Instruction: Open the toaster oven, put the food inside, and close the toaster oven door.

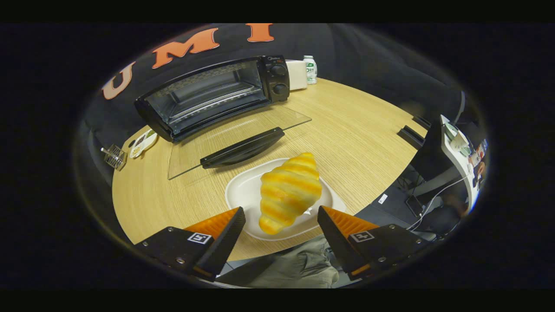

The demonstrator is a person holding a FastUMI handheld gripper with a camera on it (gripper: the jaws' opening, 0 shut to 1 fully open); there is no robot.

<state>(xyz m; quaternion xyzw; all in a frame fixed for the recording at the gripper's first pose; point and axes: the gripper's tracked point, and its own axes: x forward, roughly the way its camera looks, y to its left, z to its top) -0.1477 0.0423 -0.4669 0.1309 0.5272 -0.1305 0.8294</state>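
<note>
The gripper (279, 213) hovers with jaws spread wide, the croissant (289, 192) lying untouched between them on a white plate (243, 190). Beyond, the toaster oven (212, 95) stands with its glass door (234, 138) dropped open; its interior is dim.

Wood-grain table (355, 130), glass oven door (243, 130), glossy plate (247, 190).

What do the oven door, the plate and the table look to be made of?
Door: clear glass, table grain showing through; handle looks like black plastic. Plate: glossy white, probably ceramic or melamine. Table: light wood-grain, likely laminate. The open claw flanks the croissant without touching.
</note>
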